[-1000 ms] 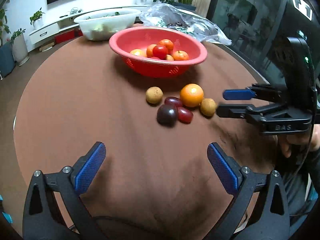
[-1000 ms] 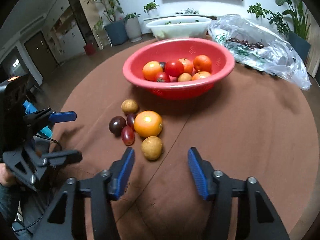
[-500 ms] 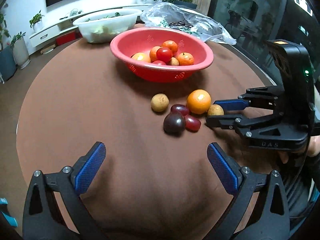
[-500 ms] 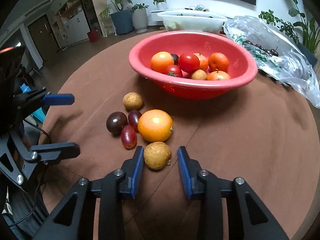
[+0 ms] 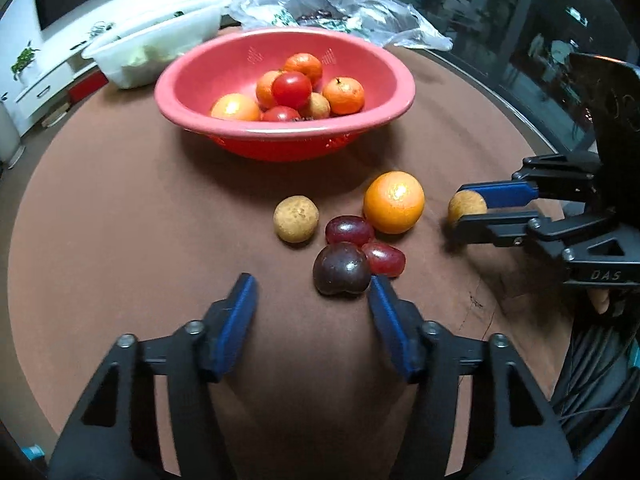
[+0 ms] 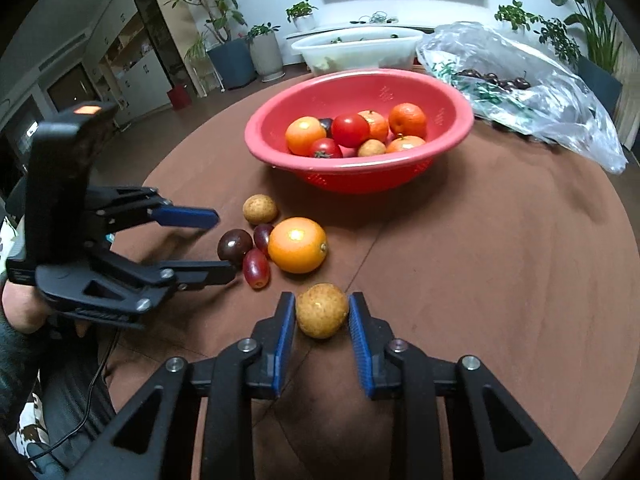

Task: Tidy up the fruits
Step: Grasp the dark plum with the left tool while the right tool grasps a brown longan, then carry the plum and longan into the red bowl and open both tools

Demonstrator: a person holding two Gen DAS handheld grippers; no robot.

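Two claws reach over the round brown table (image 5: 120, 208). The right gripper (image 6: 322, 312) has its blue pads pressed on both sides of a small tan fruit (image 6: 321, 311), near the edge of the table. The left gripper (image 5: 312, 296) has its fingers wide apart, and the tip of one finger is just beside a dark plum (image 5: 341, 268). Close to the plum lie two red grapes (image 5: 349, 230), touching it. A big orange (image 5: 393, 202) sits just to the right of them, and another tan fruit (image 5: 296, 219) sits to the left. Farther away is a red bowl (image 5: 200, 76) with tomatoes and oranges piled inside. Behind it are a white tub (image 5: 120, 52) and a clear plastic bag (image 5: 400, 24) at the far side of the table.
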